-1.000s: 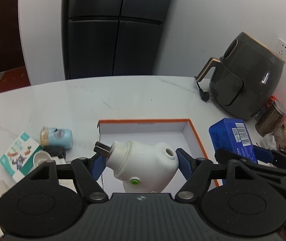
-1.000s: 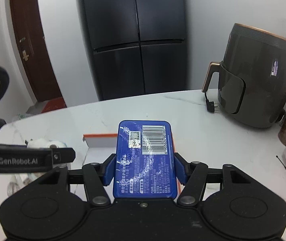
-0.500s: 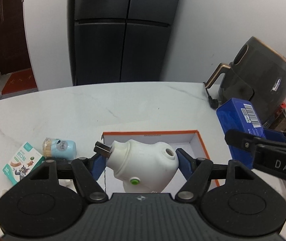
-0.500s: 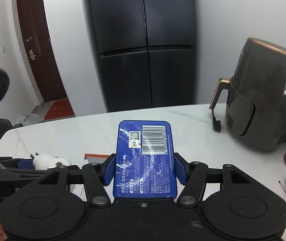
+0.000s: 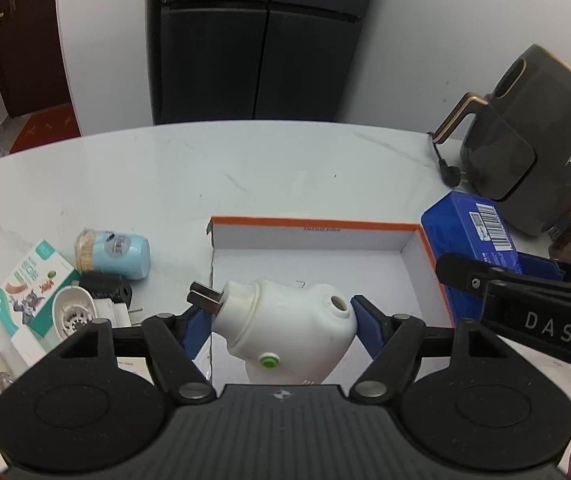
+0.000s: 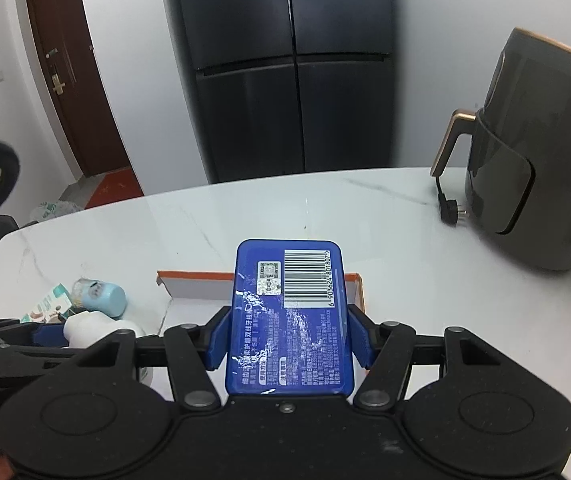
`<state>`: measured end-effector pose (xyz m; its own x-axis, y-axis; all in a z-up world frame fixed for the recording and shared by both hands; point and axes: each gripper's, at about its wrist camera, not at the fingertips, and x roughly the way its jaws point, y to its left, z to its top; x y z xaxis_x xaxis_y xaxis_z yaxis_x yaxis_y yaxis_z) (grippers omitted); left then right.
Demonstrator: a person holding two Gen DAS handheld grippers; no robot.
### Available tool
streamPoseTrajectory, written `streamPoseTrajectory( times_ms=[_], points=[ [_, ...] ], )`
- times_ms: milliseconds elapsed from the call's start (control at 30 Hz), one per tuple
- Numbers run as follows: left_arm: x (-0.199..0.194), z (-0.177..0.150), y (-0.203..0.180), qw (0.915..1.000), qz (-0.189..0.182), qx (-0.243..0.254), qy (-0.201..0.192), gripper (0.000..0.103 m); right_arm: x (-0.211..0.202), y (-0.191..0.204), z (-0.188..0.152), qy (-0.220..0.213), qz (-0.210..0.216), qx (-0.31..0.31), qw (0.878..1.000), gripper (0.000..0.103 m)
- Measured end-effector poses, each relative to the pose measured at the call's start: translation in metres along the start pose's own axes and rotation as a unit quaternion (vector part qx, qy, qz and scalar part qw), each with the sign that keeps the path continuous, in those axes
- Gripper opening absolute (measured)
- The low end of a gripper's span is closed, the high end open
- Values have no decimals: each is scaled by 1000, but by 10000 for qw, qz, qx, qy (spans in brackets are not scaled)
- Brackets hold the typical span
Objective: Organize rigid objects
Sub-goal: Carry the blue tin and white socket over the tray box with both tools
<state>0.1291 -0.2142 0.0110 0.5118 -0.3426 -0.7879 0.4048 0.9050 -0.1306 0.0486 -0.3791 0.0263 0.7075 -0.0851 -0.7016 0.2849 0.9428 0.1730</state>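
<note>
Your left claw pinches a white plug-in device, blue pads pressed against its two sides; its metal prongs point left and a green button faces the camera. The device hangs over the near left part of an open, orange-rimmed white box that lies on the white marble tabletop. Your right claw pinches a blue flat case, barcode side up, its far end over the far wall of the same box. In the left wrist view the blue flat case sits just right of the box's right wall, with the right claw's black arm below it. Left of the box lie a light blue toothpick jar on its side, a green-and-white carton, a black adapter and a white round strainer-like part. At the far right of the tabletop stands a dark air fryer, its plug lying beside it. Behind the tabletop stands a black refrigerator.
</note>
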Motion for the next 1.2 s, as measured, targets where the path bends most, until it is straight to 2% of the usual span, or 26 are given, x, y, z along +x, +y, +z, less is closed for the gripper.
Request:
streamPoseTrajectory(
  times_ms=[567,1200],
  points=[
    [29,-1,3,9997,28,-16,262,74,45,-7,-4,349,-23,-16,9994,72],
    [48,-5,-7,9989,-31,239,405,74,69,-6,-7,519,-54,-93,9986,73]
  ],
)
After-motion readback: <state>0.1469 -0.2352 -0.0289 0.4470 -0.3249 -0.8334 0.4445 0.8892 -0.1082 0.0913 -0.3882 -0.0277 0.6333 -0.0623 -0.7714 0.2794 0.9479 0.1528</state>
